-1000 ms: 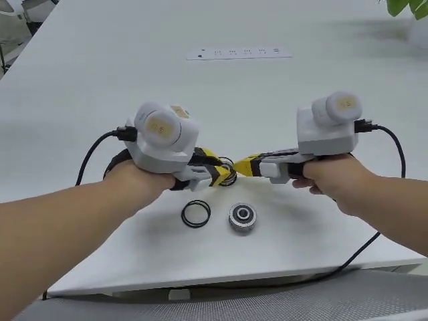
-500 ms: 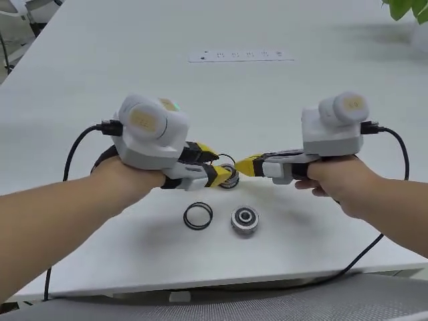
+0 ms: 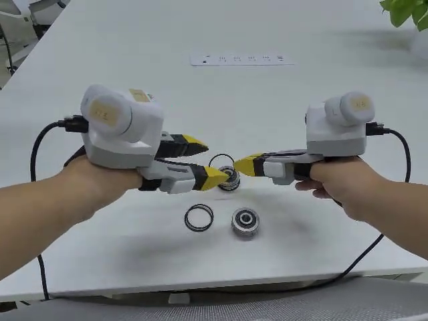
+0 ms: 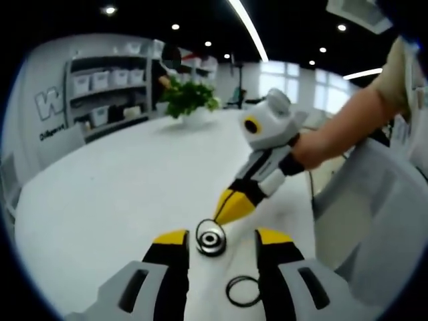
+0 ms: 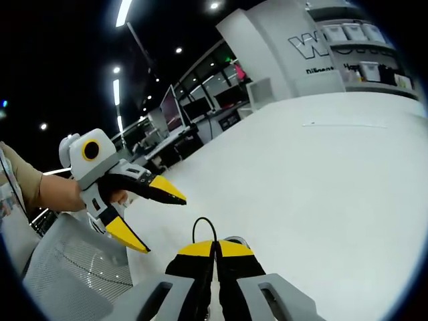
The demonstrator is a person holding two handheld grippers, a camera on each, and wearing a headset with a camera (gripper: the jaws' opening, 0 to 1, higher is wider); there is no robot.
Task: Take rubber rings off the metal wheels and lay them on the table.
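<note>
— Item under inspection, and where?
— A rubber ring (image 3: pixel 221 155) is being held raised on edge. Its loop is standing above a metal wheel (image 4: pixel 209 242) over the near part of the table (image 3: pixel 301 87). The ring's lower part is being hidden by the wheel, so whether it is sitting in the groove cannot be told. The wheel's hub face is being turned toward the left gripper (image 4: pixel 222 237). Whether the wheel is resting on the table cannot be told.

— Condition of the tools?
— The right gripper (image 3: pixel 237 164) is being held with its jaws pressed together, no gap showing. The ring's loop is emerging right at the yellow tips and is being pinched there. The left gripper's jaws are being held wide apart, one on each side of the wheel, and no contact can be made out.

— Surroundings?
— A second wheel (image 3: pixel 245 221) is lying flat, hub upward, nearer the table edge. A loose ring (image 3: pixel 186 217) is lying flat just beside it. A power strip (image 3: pixel 241 59) and a plant (image 3: pixel 403 9) are being noted at the far side.

— Markings?
— Wall lettering (image 5: pixel 309 44) beginning with "W" is being seen; the rest cannot be read. The yellowish labels on the gripper housings are illegible.
</note>
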